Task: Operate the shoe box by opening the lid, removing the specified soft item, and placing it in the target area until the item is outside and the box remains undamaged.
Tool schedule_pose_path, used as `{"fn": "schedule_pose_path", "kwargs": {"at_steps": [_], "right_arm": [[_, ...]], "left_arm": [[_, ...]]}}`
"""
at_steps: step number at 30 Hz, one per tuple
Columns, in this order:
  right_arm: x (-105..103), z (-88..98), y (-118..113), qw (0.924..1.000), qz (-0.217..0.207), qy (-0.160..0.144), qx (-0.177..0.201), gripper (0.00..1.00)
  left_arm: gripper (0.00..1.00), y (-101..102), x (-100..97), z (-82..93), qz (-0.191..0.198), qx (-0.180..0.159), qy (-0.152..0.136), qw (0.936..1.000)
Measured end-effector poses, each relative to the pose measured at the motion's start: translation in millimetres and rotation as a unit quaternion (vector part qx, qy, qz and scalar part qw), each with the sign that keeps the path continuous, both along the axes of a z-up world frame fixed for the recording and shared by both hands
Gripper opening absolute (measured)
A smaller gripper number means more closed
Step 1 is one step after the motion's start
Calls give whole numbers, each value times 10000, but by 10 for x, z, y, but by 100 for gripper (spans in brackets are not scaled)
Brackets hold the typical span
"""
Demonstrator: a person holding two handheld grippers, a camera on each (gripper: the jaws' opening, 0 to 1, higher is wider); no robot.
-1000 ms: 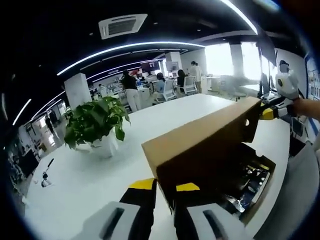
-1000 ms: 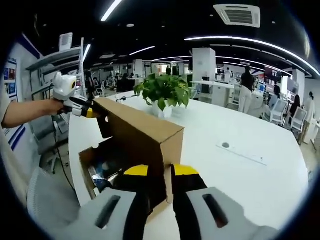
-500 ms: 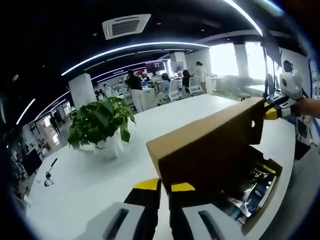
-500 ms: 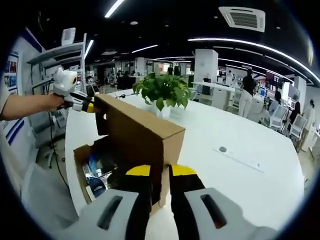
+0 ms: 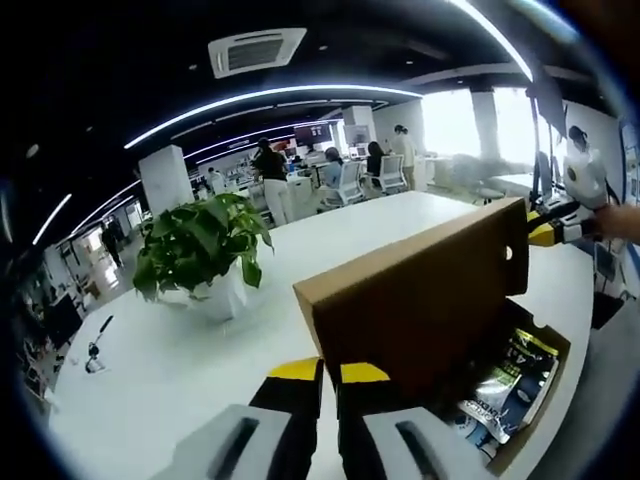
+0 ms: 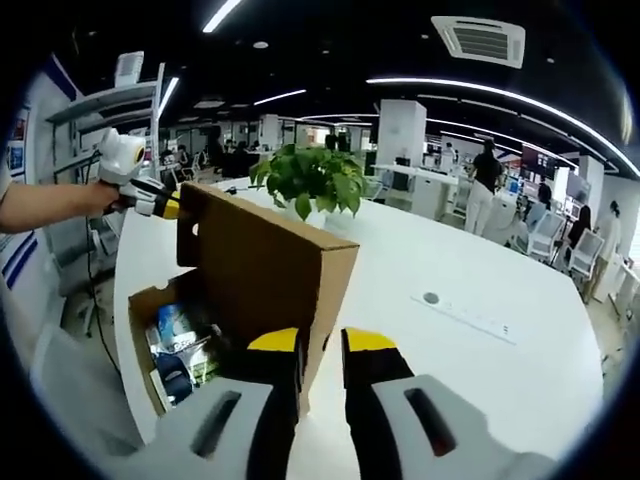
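While the white table (image 5: 150,380) is stretching wide across both views, the cardboard shoe box (image 6: 145,310) is sitting on it near the edge closest to the person, and its lid (image 5: 420,300) is standing raised, tilted up over the open box. Each gripper is gripping one end of that lid. In the left gripper view the left gripper (image 5: 330,372) is showing its yellow-tipped jaws drawn almost together at the lid's near corner, pinching the cardboard edge between them; the right gripper (image 5: 545,232) is appearing at the lid's far end, touching its top corner, held by a hand (image 5: 625,222). In the right gripper view the picture is mirrored: the right gripper's own jaws are sitting narrowly apart around the lid's near edge, and the left gripper is meeting the far top corner (how firmly that far one is clamping cannot be told from this side).

Inside the box, below the lifted lid, a soft packet (image 5: 510,375) with blue and yellow print is lying, partly hidden by the lid. A potted plant (image 6: 305,185) in a white pot is standing on the table beyond the box, well apart from it. A small round socket (image 6: 430,298) is sitting in the tabletop, off to the right in the right gripper view.
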State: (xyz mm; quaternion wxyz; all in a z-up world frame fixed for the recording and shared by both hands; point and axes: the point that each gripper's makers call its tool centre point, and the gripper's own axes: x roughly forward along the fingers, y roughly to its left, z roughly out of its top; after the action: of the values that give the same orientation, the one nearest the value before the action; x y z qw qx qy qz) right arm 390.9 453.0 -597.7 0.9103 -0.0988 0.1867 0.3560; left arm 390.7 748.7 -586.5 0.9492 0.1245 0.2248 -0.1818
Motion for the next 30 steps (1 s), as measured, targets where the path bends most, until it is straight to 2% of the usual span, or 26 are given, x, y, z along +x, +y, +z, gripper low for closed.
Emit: {"fn": "schedule_pose_path", "kwargs": {"at_steps": [14,30], "right_arm": [[-25,-320,-115,9994,-95,265,-180,16],[-34,-577,-11,9981,-82,590,-146,13]], "left_arm": [[3,21,176,-44,36,-92,21,9999],[4,52,367,-123,90,-170,91,9998]]}}
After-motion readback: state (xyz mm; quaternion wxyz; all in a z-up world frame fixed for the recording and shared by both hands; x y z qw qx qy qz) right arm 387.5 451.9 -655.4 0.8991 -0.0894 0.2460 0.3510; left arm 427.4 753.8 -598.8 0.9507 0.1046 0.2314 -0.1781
